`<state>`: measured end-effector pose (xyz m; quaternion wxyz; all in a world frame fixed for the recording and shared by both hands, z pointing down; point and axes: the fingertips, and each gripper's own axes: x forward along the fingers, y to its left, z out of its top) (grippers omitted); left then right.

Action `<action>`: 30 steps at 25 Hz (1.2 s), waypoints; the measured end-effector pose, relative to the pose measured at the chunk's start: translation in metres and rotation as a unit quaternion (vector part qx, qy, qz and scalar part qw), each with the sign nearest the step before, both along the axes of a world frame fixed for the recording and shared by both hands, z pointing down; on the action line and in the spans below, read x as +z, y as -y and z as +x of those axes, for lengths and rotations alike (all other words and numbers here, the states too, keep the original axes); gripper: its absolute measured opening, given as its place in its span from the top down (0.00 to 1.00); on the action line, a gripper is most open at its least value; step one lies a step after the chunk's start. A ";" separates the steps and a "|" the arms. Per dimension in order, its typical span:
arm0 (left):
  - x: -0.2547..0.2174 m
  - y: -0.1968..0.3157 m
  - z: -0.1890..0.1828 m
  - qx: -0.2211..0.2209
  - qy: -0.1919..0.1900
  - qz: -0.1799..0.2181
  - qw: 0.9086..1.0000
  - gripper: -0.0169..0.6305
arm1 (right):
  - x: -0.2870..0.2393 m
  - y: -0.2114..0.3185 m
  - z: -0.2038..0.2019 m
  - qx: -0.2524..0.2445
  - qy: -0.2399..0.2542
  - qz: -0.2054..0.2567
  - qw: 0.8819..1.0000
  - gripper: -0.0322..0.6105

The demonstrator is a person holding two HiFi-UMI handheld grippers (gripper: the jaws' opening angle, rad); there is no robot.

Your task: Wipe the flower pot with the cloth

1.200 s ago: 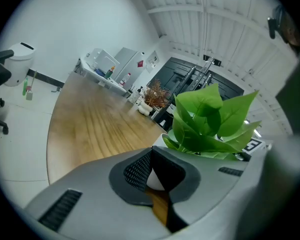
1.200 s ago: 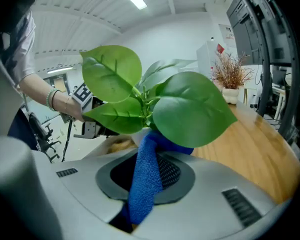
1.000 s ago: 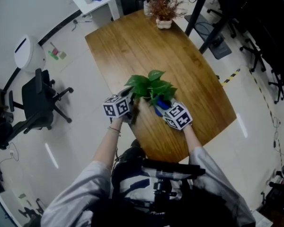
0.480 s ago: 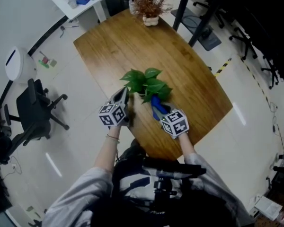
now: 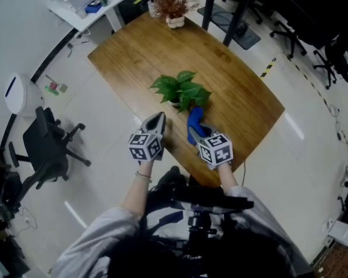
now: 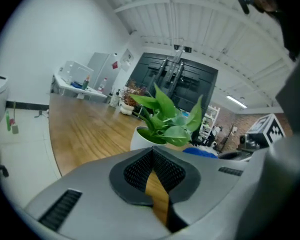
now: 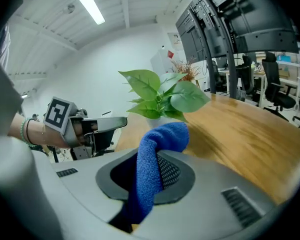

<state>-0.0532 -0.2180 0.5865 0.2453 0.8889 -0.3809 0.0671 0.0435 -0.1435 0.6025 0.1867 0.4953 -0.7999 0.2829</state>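
Observation:
A white flower pot (image 6: 142, 136) with a leafy green plant (image 5: 181, 90) stands in the middle of the wooden table (image 5: 232, 91). In the head view the leaves hide most of the pot. My right gripper (image 5: 196, 133) is shut on a blue cloth (image 5: 194, 122), which bulges out past the jaws (image 7: 161, 139) just short of the plant (image 7: 162, 96). My left gripper (image 5: 157, 122) is shut with nothing in it, its pads (image 6: 140, 166) meeting, a little way in front of the pot. From the right gripper view the left gripper (image 7: 101, 124) shows at the left.
A small pot of dried reddish plants (image 5: 174, 7) stands at the table's far end. A white desk (image 5: 90, 7) lies beyond it. A black office chair (image 5: 46, 149) is on the floor to the left, more chairs (image 5: 330, 51) to the right. The table's near edge (image 5: 180, 167) is under my hands.
Both grippers have drawn back from the plant toward the near table edge. The blue cloth stays in the right gripper. The head view has shifted, so the table sits higher in it.

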 end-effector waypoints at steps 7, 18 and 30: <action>-0.021 -0.047 0.010 0.080 -0.002 0.029 0.996 0.96 | -0.014 -0.030 -0.022 0.061 0.023 0.019 0.998 0.85; -0.042 -0.091 0.013 0.085 -0.017 0.040 0.995 0.96 | -0.031 -0.071 -0.025 0.079 0.037 0.033 0.996 0.85; -0.055 -0.158 0.024 0.049 0.013 0.061 0.997 0.96 | -0.046 -0.132 -0.014 0.040 0.039 0.048 0.997 0.85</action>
